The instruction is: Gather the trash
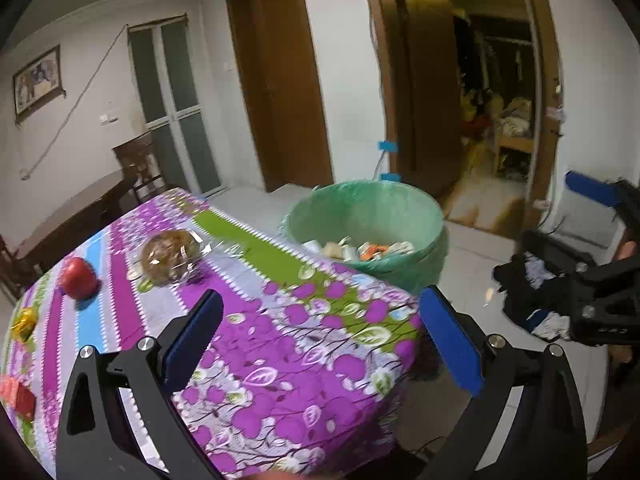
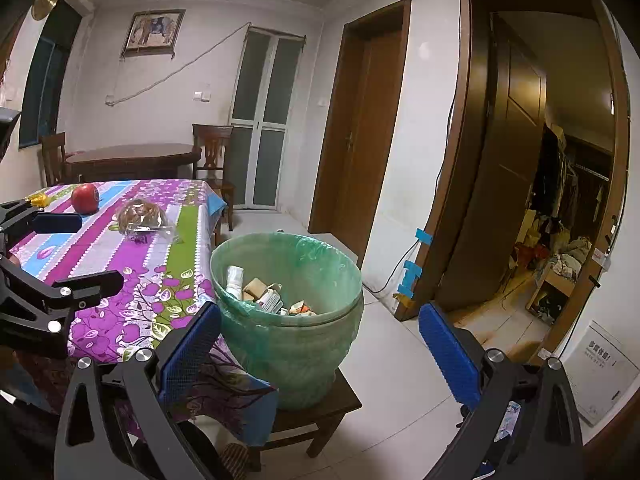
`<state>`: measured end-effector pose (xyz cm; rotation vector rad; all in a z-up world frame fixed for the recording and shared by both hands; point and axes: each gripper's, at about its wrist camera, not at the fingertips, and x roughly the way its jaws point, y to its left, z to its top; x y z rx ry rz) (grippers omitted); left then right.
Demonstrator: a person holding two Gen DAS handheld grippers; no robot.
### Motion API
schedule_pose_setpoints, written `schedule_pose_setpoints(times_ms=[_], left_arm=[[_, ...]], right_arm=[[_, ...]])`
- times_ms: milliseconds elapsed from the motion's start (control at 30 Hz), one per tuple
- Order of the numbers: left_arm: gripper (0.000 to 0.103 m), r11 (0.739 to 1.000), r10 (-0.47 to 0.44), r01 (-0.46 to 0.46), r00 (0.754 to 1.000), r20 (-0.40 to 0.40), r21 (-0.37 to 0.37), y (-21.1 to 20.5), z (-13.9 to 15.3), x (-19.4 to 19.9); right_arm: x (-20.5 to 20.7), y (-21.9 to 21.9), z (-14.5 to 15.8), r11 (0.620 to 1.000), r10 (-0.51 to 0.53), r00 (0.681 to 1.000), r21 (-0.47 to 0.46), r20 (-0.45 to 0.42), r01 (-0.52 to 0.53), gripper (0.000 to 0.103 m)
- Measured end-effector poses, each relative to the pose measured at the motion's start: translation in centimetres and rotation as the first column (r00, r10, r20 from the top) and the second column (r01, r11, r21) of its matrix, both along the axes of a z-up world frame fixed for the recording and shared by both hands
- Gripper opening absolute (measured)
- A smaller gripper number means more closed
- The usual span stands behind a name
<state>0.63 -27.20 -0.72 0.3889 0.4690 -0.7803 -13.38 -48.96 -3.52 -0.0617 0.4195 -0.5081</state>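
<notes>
1. Left wrist view shows the left tongs wide open over the desk, with nothing between the blue pads.
2. Right wrist view shows the right tongs wide open too, holding nothing, near the green bin.
3. The bin stands on a small brown stool just beside the desk, with a green bag lining it.
4. Trash lies inside the bin: little boxes and wrappers. Their writing is too small to read.
5. On the desk's purple flower cloth lie a red apple, a bagged brown bun and a gold wrapper.
6. A white box on the floor has writing, too blurred to read.
</notes>
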Motion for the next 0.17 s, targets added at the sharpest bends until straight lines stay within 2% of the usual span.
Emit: schedule_pose_setpoints(times_ms=[167], left_arm=[[0.097, 1.0, -0.004, 0.004, 1.0, -0.018, -0.003, 0.22, 0.04, 0.14]], right_arm=[[0.33, -0.04, -0.33, 1.0, 0.001, 1.0, 0.005, -0.01, -0.001, 0.099]])
